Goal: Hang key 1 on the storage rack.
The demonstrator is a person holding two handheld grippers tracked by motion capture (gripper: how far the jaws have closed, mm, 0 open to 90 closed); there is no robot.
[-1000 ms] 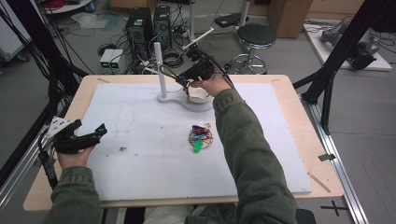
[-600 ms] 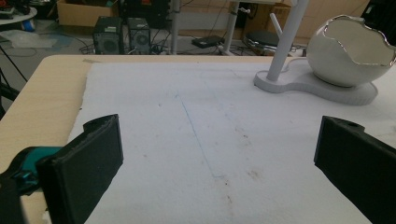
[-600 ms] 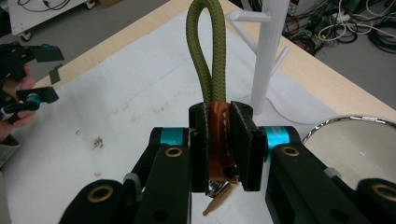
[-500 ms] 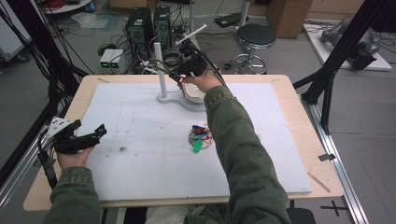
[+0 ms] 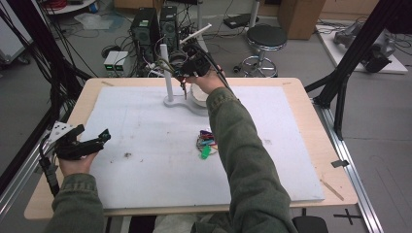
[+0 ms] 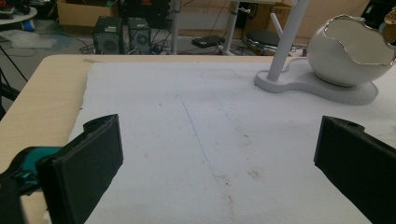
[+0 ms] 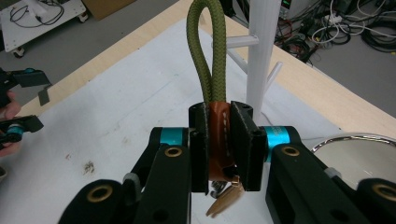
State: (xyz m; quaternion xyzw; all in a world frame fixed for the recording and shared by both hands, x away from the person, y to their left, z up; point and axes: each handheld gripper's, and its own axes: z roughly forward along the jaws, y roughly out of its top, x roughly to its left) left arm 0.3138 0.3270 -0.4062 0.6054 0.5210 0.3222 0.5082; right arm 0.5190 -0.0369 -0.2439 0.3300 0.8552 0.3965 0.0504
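Right tongs [image 7: 219, 144] are gripping a keychain [image 7: 218, 135] by its brown leather tab, jaws clamped flat on both faces; an olive woven cord loop [image 7: 208, 51] is standing up stiff above the jaws and brass-coloured keys are hanging below. The keychain is being held in the air just beside the white peg stand [image 7: 262, 56], near its short side pegs, over the far part of the bench [image 5: 311, 97]. Left tongs [image 5: 80, 144] are resting wide open and empty at the bench's near left edge, well apart. Risk, as judged: the loop is narrow and the pegs are thin and smooth, so a slightly off approach could be bumping the post and tipping the light plastic stand, or missing the peg. The leather looks slick; the tab could be slipping between the pads. A glossy white bowl [image 6: 350, 51] with a jagged metallic rim is sitting on the stand's base, close enough to knock. A small coloured bundle [image 5: 206, 142] is lying mid-mat on the matte, scuffed white sheet.
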